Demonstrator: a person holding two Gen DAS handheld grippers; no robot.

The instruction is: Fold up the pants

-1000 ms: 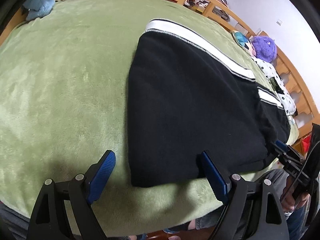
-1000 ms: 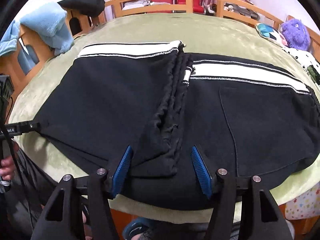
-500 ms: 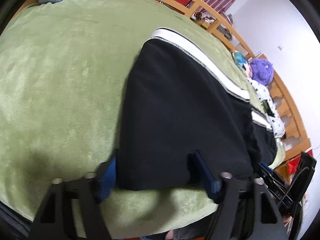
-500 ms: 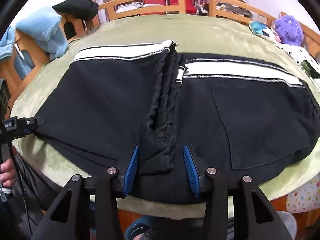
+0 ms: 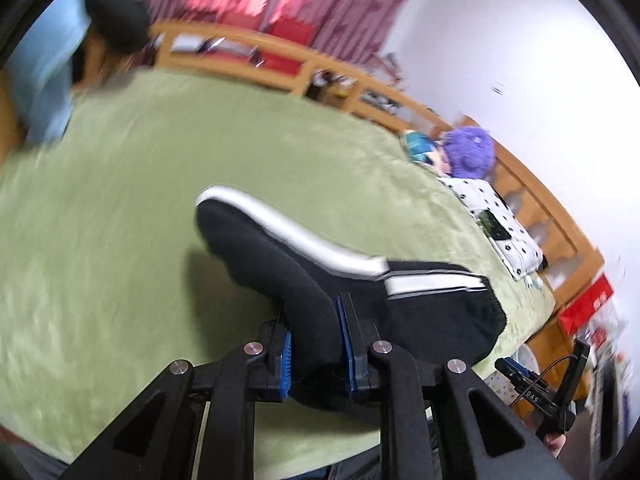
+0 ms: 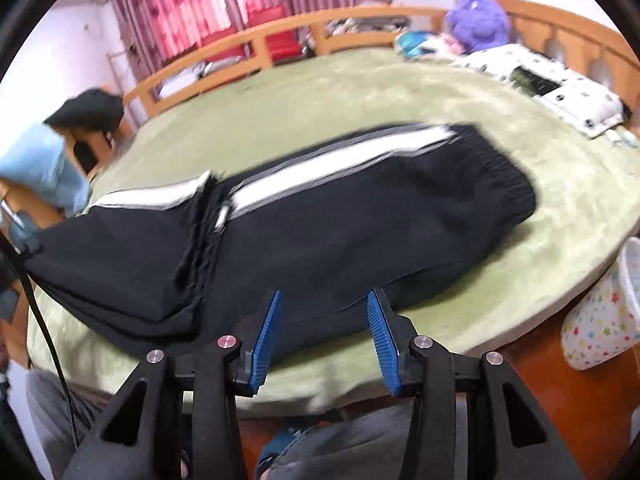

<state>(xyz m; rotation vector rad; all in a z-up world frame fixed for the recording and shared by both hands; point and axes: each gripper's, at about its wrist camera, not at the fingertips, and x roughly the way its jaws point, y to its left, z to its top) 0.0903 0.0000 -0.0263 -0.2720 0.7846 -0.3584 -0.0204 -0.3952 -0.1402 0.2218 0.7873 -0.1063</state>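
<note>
Black pants with a white side stripe lie across the green blanket. In the left wrist view my left gripper is closing, and its blue pads pinch a fold of the pants, which hangs raised off the blanket. In the right wrist view my right gripper hovers at the pants' near edge. Its blue pads stand apart and the black hem lies between them without being pressed. The bunched middle seam is to its left.
The green blanket covers a bed with a wooden rail. A purple plush toy and a spotted pillow lie at the far right. A light blue cloth hangs at the left. A person's grey-clad legs are below.
The left gripper has closed on the end of the pants and lifted it off the blanket. The right gripper narrowed its jaws and slid right along the near edge, away from the bunched seam.
</note>
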